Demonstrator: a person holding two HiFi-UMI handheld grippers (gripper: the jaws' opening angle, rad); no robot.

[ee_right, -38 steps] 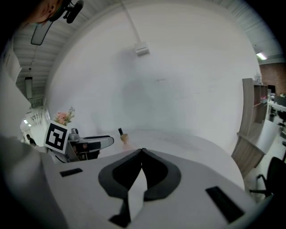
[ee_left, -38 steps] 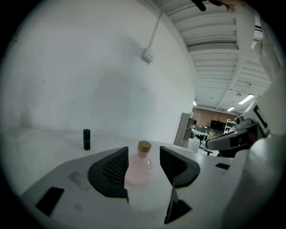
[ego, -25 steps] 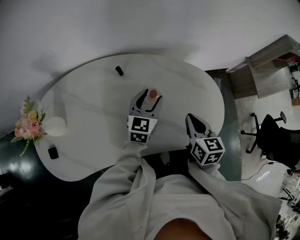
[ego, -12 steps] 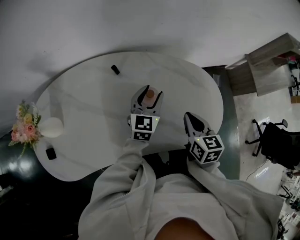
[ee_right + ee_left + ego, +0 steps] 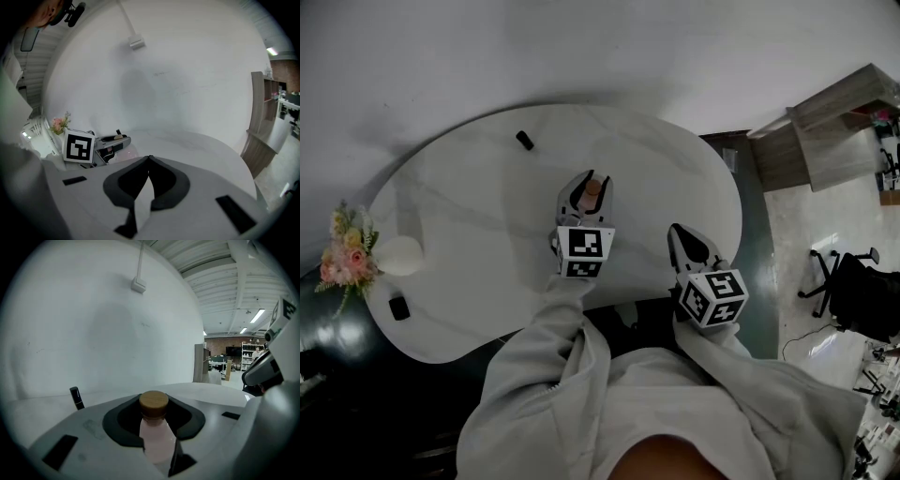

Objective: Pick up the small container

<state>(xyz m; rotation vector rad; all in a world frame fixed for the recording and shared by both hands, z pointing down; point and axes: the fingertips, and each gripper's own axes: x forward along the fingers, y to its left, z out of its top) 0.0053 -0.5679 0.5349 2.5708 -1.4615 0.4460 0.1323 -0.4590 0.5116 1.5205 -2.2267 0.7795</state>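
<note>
The small container (image 5: pixel 592 188) is a pink bottle with a round wooden cap, standing upright on the white table (image 5: pixel 469 216). My left gripper (image 5: pixel 587 182) reaches over it, and the bottle (image 5: pixel 154 430) sits between its two jaws. Those jaws have just been closing, and both dark pads (image 5: pixel 126 427) now lie against the bottle's sides. My right gripper (image 5: pixel 680 232) hovers over the table's near edge, to the right of the left one. Its jaws are shut, tips together, with nothing between them (image 5: pixel 149 158).
A small black cylinder (image 5: pixel 525 141) stands at the table's far side. A white vase (image 5: pixel 398 255) with pink flowers (image 5: pixel 342 258) and a small black object (image 5: pixel 397 307) sit at the left end. Wooden shelving (image 5: pixel 825 131) and an office chair (image 5: pixel 862 291) stand off to the right.
The left gripper's jaws, wide apart around the bottle before, have drawn in against its sides. The right gripper has stayed where it was.
</note>
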